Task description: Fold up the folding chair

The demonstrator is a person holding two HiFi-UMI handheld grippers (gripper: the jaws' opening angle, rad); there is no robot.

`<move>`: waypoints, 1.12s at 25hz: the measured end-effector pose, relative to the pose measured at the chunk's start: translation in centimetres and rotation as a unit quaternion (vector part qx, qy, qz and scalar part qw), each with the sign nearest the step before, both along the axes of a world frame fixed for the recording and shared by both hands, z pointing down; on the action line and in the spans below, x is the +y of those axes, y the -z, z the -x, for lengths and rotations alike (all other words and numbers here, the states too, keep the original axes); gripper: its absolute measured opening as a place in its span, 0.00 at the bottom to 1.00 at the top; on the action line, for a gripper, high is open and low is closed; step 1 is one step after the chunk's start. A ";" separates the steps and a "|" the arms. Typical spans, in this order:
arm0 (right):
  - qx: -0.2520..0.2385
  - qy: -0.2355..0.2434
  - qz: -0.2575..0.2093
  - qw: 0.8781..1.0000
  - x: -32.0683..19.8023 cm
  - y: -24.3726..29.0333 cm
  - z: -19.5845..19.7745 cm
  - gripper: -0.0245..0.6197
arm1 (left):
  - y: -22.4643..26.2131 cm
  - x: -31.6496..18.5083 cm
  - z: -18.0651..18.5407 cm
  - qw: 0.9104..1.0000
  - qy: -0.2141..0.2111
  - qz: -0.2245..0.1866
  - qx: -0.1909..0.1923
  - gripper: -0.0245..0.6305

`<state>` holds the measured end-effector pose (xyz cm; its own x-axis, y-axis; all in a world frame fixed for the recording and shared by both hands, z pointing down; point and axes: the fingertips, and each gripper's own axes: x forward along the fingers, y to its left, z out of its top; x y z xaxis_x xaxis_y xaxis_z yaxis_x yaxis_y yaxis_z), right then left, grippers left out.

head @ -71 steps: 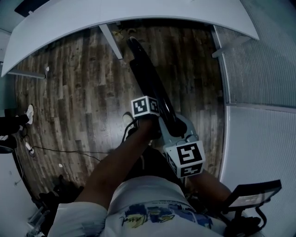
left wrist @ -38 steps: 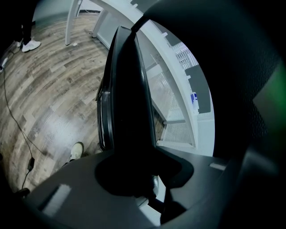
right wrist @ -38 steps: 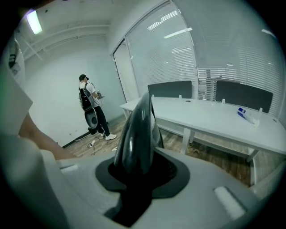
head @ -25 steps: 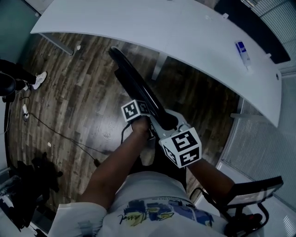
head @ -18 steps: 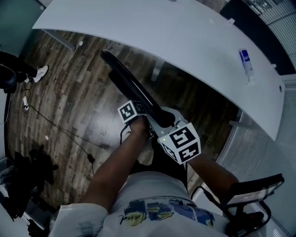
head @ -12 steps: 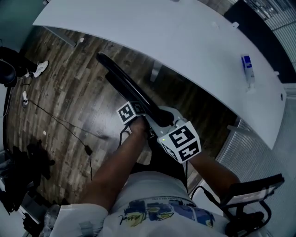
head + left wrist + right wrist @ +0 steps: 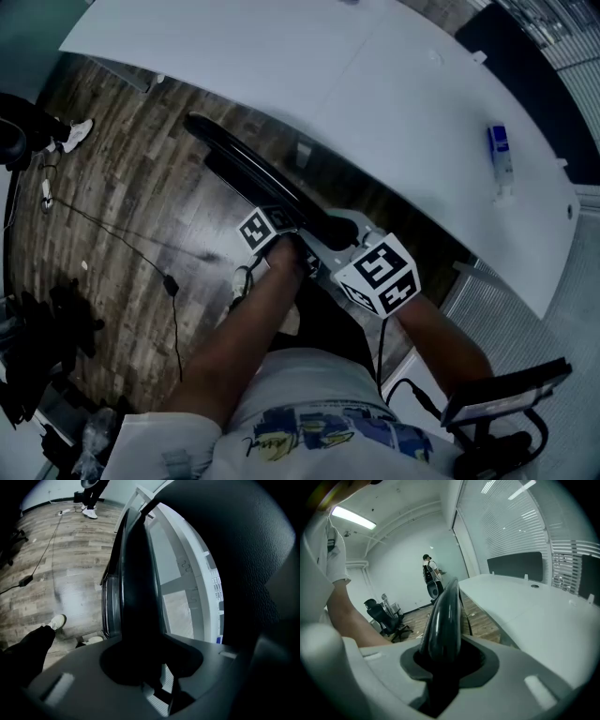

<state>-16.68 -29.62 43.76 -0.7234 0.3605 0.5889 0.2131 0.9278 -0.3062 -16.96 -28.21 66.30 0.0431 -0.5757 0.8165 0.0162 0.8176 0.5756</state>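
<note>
Standing beside the long white desk (image 7: 375, 94), the person holds the chair (image 7: 253, 173) out in front with both tools, above the wood floor (image 7: 122, 197). It shows as one thin dark slab that runs away from the body toward the desk edge, and I see no seat or legs sticking out from it. The left gripper (image 7: 281, 239) is clamped on the near end of that slab, its jaws pressed against the dark edge. The right gripper (image 7: 330, 236) is just beside it, its jaws also closed around the glossy black rim.

By my reckoning the folding itself is done, or very nearly. From the left gripper's side the panels lie flat against each other with only a narrow seam between them. What looks left is carrying the flat chair somewhere, setting it down or leaning it, then letting go. I cannot tell whether any latch has caught.
</note>
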 end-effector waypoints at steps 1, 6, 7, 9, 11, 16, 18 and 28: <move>-0.001 0.002 0.003 1.000 -0.9 -0.1 0.1 0.19 | -0.1 -0.7 0.1 1.000 0.002 0.003 -0.001 0.24; 0.000 0.007 0.010 1.000 -4.9 -0.7 0.5 0.18 | -0.4 -3.9 0.3 1.000 0.013 0.007 0.012 0.24; 0.001 0.010 0.012 1.000 -5.3 -0.7 0.6 0.18 | -0.4 -4.1 0.3 1.000 0.013 0.008 0.013 0.25; 0.002 0.012 0.015 1.000 -6.1 -0.8 0.8 0.18 | -0.6 -4.8 0.5 1.000 0.012 0.007 0.014 0.25; 0.002 0.011 0.021 1.000 -7.1 -1.0 0.8 0.18 | -0.7 -5.5 0.5 1.000 0.009 0.004 0.015 0.26; -0.001 0.004 0.033 0.999 -9.0 -1.2 1.1 0.18 | -0.9 -7.0 0.7 1.000 0.001 -0.001 0.011 0.28; -0.001 0.001 0.037 0.999 -9.6 -1.3 1.2 0.18 | -1.0 -7.5 0.8 1.000 -0.002 -0.006 0.012 0.28; -0.004 -0.006 0.038 0.999 -11.9 -1.7 1.5 0.18 | -0.8 -9.8 1.0 0.999 -0.019 -0.042 0.001 0.31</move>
<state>-18.16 -41.53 45.44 -0.7320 0.3950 0.5552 0.2049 0.9047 -0.3735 -18.00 -37.97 67.11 0.0678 -0.6402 0.7652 -0.0118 0.7664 0.6422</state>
